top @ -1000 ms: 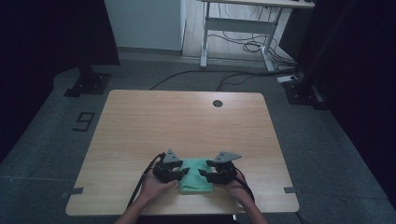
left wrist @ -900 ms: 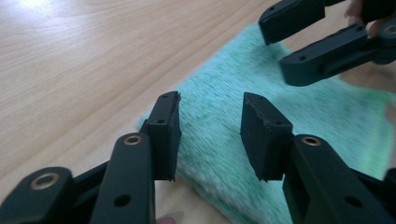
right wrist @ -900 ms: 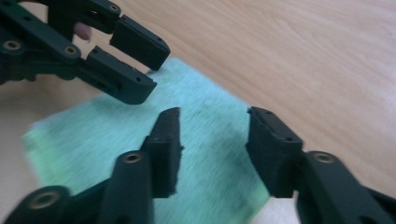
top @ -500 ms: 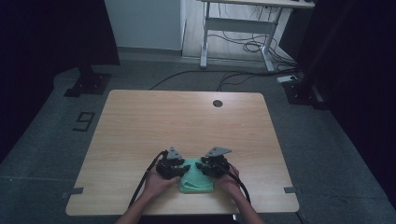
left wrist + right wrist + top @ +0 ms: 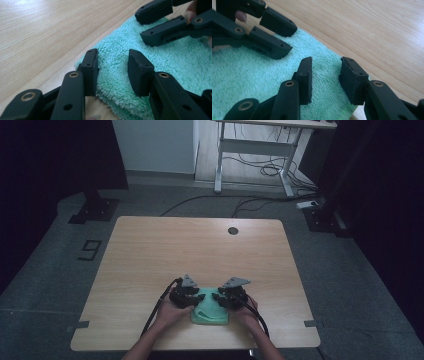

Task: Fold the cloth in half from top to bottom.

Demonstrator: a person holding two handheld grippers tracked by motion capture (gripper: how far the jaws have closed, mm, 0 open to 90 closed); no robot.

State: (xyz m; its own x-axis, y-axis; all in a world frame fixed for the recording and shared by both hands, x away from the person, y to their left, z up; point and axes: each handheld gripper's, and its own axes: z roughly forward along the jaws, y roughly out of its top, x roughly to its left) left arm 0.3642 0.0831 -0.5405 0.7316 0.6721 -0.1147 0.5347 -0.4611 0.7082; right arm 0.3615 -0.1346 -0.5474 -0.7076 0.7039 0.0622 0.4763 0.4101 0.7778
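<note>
Mint-green terry cloth (image 5: 210, 311) lay folded near the front edge of the wooden table (image 5: 200, 245), between the person's 2 hands. In the high view the left gripper (image 5: 196, 298) and the right gripper (image 5: 218, 297) sat at its far corners, close together and angled toward each other.

The left gripper view showed that gripper's jaws parted, straddling a corner of the cloth (image 5: 117, 72) where several layers stacked at the fold. The pile stood between the jaws without being pinched. The right gripper (image 5: 150, 27) showed farther off in that view, its jaws also apart above the same cloth. The right gripper view matched: the jaws stood open over the opposite corner (image 5: 324, 72), close to the cloth's edge where bare wood began, with the left gripper (image 5: 284, 37) beyond.

By my reading, the step in hand was the approach to a 2-handed grasp of the far corners, not yet a grip. The next move would call for both pairs of jaws to sink low enough to catch the layers meant to be lifted, then close together, so the corners rise evenly rather than 1 side dragging the fold askew.
</note>
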